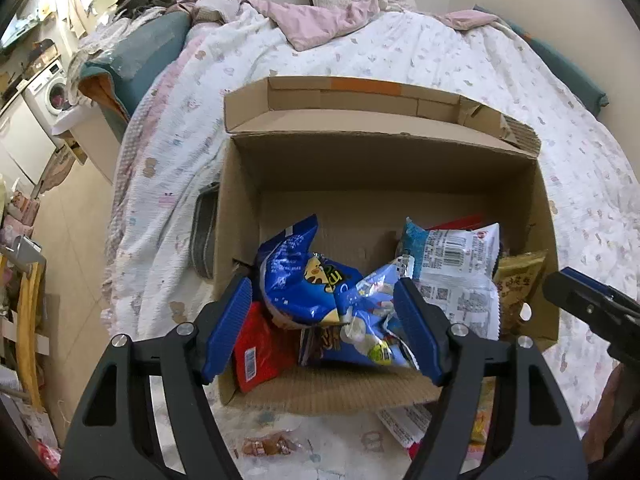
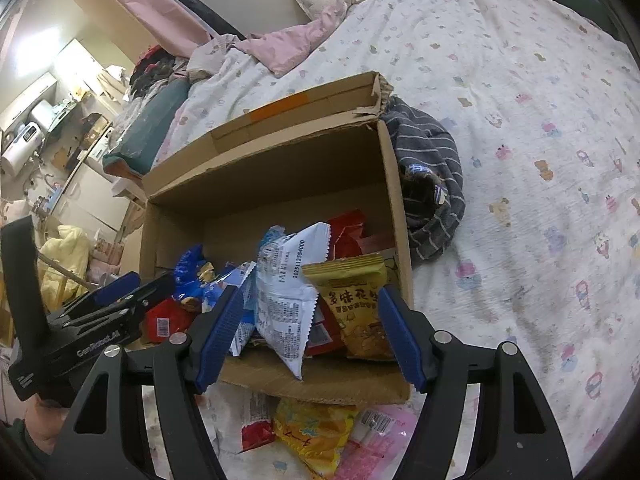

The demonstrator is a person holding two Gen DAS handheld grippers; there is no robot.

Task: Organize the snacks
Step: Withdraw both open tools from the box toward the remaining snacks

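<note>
Brown corrugated cardboard box (image 1: 384,184), top flaps open, resting on a white quilt with small pastel prints (image 1: 480,72); holds the snack packets.

Contents, left wrist view: glossy blue crinkled snack bag (image 1: 304,280) at centre; red flat packet with a barcode (image 1: 256,352) at 7 o'clock of it, against the near wall; white-and-teal printed packet (image 1: 460,268) at 3 o'clock; tan-gold peanut packet with dark lettering (image 1: 520,280) at the box's right wall.

Left gripper (image 1: 326,328): blue ribbed pads apart, one to each side of the blue bag, over the box's near edge; whether they touch it cannot be told.

Right gripper (image 2: 312,332): pads apart, with the white-and-teal and tan-gold packets seen between them; contact cannot be told.

Outside the box, at 6 o'clock of its near wall, right wrist view: yellow crinkled packet (image 2: 316,432), pink translucent packet (image 2: 380,440), small red-and-white packet (image 2: 256,424), all on the quilt.

Grey striped cloth (image 2: 432,184) lies bunched against the box's right wall.
</note>
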